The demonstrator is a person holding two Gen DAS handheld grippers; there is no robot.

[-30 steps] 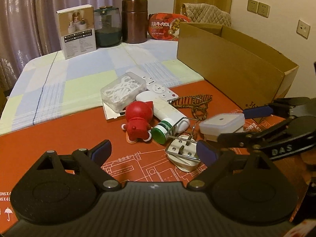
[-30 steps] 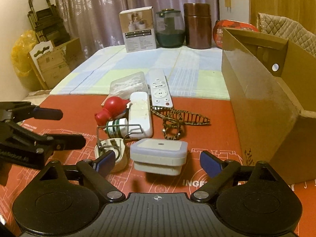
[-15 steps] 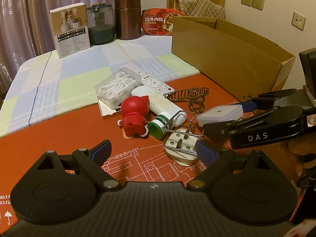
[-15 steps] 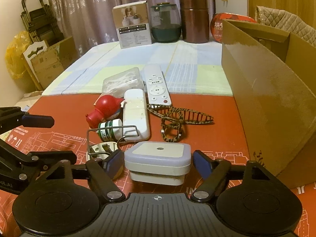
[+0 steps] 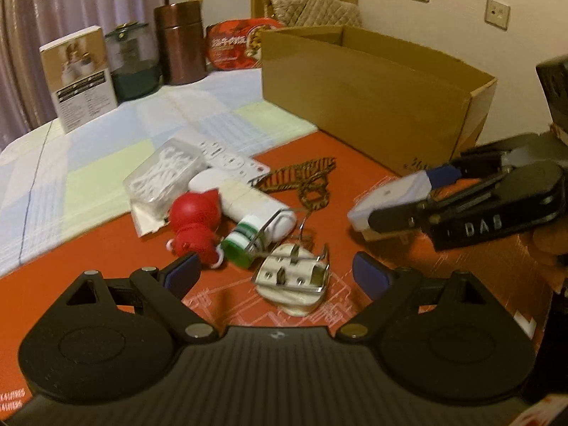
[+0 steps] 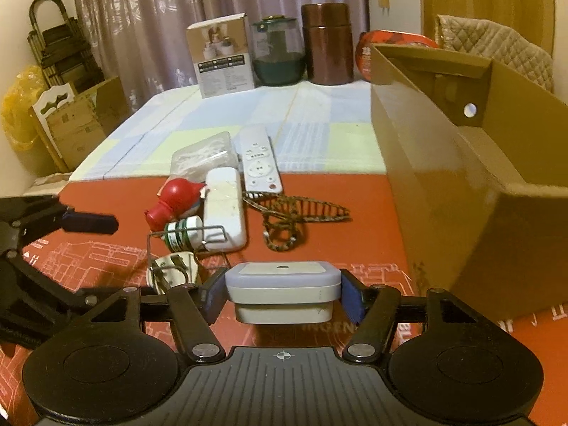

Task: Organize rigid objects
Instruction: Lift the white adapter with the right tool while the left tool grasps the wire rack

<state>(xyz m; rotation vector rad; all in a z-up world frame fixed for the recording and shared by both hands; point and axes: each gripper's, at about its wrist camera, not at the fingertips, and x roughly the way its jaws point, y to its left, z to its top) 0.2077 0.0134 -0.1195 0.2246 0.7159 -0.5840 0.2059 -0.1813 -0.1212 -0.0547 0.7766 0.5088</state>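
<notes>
A white square plug-in box (image 6: 280,280) sits between the pads of my right gripper (image 6: 282,293). Its jaws are closing, and both blue pads touch the box's sides. In the left wrist view the same box (image 5: 387,195) appears tilted in the right gripper (image 5: 408,197), just above the red mat. My left gripper (image 5: 277,273) stands open over a white plug adapter (image 5: 294,280) with a wire clip on it, holding nothing. Behind lie a red figure (image 5: 195,220), a green-capped bottle (image 5: 245,245), a white oblong case (image 5: 248,198), a remote (image 5: 230,158), a clear box of floss picks (image 5: 167,170) and a leopard-print hair clip (image 5: 309,181).
A big open cardboard box (image 5: 372,106) stands on the right of the table. At the far edge stand a white carton (image 6: 223,56), a glass jar (image 6: 278,53), a brown canister (image 6: 328,44) and a red food pack (image 5: 230,48). A checked cloth (image 6: 301,120) covers the far half.
My right gripper's jaws have come in from wide apart until both pads touch the white box. In the left wrist view the box now sits tilted. The left gripper has rolled slightly, still open.
</notes>
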